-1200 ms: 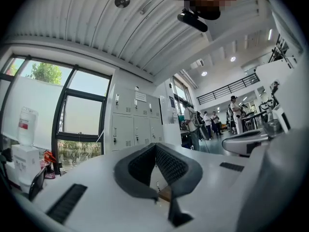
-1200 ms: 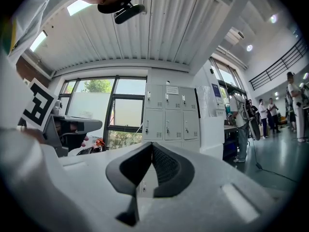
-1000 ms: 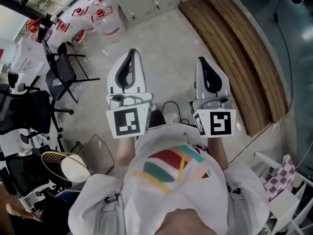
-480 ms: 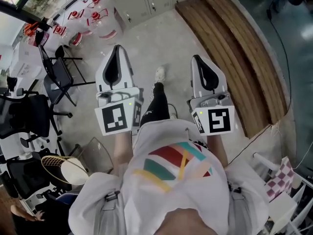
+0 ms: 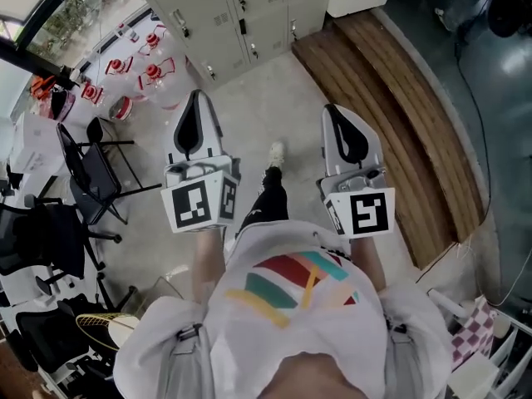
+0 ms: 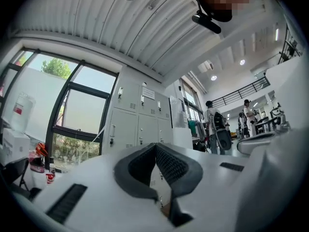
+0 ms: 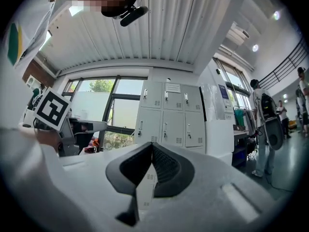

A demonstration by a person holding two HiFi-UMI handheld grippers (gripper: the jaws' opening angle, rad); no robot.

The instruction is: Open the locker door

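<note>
Open floor [image 5: 274,90] lay ahead to the lockers [image 5: 237,15], edged by a wooden platform [image 5: 391,98] right and chairs [image 5: 87,173] left. The left gripper [image 5: 197,100] and right gripper [image 5: 335,115] pointed level, side by side, jaws closed, empty.

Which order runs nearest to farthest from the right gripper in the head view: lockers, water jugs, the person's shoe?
1. Shoe: on the floor, just left of the right gripper.
2. Lockers: ahead, along the wall.
3. Water jugs: far left, beside the lockers.
</note>
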